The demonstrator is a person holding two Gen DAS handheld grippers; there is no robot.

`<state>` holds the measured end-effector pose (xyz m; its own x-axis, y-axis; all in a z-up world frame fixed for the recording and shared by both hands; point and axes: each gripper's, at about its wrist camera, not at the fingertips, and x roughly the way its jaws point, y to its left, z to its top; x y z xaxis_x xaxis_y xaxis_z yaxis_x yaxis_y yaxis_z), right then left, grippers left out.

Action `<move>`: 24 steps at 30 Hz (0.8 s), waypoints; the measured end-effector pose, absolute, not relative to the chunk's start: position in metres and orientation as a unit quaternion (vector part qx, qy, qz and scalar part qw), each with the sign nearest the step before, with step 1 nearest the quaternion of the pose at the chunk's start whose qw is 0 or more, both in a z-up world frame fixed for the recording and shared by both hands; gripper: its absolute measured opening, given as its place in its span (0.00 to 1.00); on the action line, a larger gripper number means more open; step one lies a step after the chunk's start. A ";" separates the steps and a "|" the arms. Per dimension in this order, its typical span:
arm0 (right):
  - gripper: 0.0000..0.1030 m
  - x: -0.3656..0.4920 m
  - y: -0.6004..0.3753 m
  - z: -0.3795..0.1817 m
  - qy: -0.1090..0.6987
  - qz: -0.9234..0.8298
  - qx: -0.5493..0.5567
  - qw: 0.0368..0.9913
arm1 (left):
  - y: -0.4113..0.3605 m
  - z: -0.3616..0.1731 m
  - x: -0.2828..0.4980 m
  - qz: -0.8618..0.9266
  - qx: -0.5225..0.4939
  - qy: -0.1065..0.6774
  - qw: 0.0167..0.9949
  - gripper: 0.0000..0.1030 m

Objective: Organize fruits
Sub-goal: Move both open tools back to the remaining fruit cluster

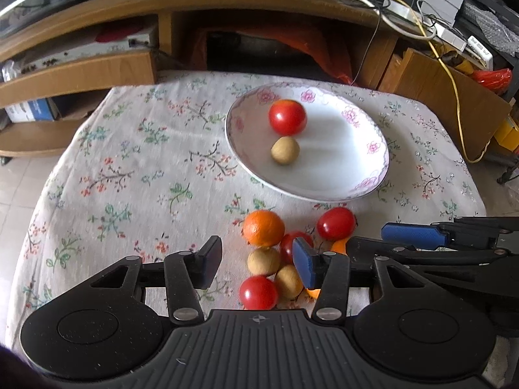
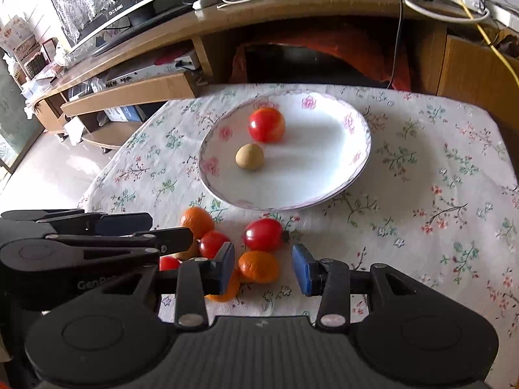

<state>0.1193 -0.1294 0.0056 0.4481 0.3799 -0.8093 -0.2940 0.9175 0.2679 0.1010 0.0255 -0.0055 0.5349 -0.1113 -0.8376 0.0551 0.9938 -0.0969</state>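
Small orange (image 2: 259, 266) between the open right claw (image 2: 263, 267) fingers

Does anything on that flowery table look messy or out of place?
Mostly the loose fruit: tomatoes, oranges and small brown fruits lie heaped on the tablecloth beside the plate, which holds only two. Nothing looks spilled or damaged.

My right tool (image 2: 263, 267): jaws apart, hovering over a small orange (image 2: 259, 266) on the floral-clothed surface (image 2: 421, 194). Beside it, a red tomato (image 2: 263, 235) and more clustered fruit. Beyond: white flowered plate (image 2: 324, 175) holding one tomato (image 2: 266, 124) and one tan fruit (image 2: 249, 157). My left tool (image 2: 152, 230) enters at left.
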 end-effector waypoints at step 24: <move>0.39 0.137 -0.136 -0.015 0.530 0.188 0.093 0.822 | 0.046 -0.014 0.103 -0.034 -0.047 0.497 0.866 0.65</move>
<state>0.1373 -0.1362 -0.0149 0.3682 0.4080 -0.8354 -0.2111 0.9118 0.3523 0.1029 0.0460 -0.0138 0.5045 -0.1060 -0.8569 0.0123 0.9932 -0.1156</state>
